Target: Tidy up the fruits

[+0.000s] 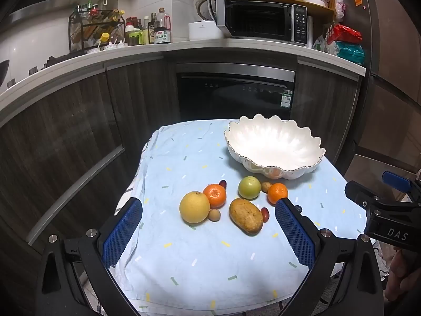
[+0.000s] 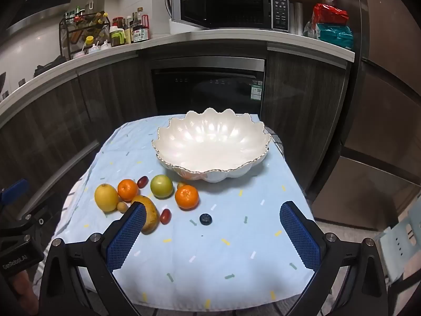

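Observation:
A white scalloped bowl point(image 1: 273, 147) point(image 2: 213, 144) stands empty at the far side of a light blue cloth point(image 1: 205, 258) point(image 2: 210, 250). In front of it lie a yellow citrus point(image 1: 194, 207) point(image 2: 106, 197), two oranges point(image 1: 214, 195) point(image 1: 277, 193) point(image 2: 127, 189) point(image 2: 186, 197), a green apple point(image 1: 249, 187) point(image 2: 161, 186), a brownish mango point(image 1: 246, 216) point(image 2: 151, 214), small red fruits point(image 1: 265, 213) point(image 2: 165, 216) and a blueberry point(image 2: 205, 218). My left gripper point(image 1: 209, 233) is open, hovering short of the fruit. My right gripper point(image 2: 213, 237) is open too, near the blueberry.
The cloth covers a small table in front of dark kitchen cabinets and a built-in dishwasher point(image 1: 234, 92). An open microwave point(image 1: 260, 21) and bottles point(image 1: 147, 30) stand on the counter behind. A pale chair point(image 2: 400, 247) is at the right of the table.

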The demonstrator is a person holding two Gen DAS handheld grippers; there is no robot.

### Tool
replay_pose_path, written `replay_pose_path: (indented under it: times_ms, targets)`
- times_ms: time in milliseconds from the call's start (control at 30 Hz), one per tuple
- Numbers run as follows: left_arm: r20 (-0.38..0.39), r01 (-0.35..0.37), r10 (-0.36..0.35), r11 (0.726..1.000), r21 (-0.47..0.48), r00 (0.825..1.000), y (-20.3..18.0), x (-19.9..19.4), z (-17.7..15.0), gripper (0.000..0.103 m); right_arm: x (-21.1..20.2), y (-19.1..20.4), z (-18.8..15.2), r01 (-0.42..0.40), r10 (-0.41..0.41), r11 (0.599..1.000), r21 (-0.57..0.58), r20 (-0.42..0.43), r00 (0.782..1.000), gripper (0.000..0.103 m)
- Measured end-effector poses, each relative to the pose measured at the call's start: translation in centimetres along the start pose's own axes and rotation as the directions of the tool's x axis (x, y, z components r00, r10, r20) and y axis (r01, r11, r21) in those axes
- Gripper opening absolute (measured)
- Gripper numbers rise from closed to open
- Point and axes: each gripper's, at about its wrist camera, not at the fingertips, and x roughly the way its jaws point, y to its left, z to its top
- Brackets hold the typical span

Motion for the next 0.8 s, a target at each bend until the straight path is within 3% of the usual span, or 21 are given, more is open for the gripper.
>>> replay_pose_path:
  times_ms: [800]
  targets:
    - [0.006,0.009,-0.009,1.0,-0.002,1.0,0.28,-0.09,-0.02,0.103,-0.07,-0.04,0.01,0.001,-0.001,1.0,-0.002,0.009,1.0,0.103]
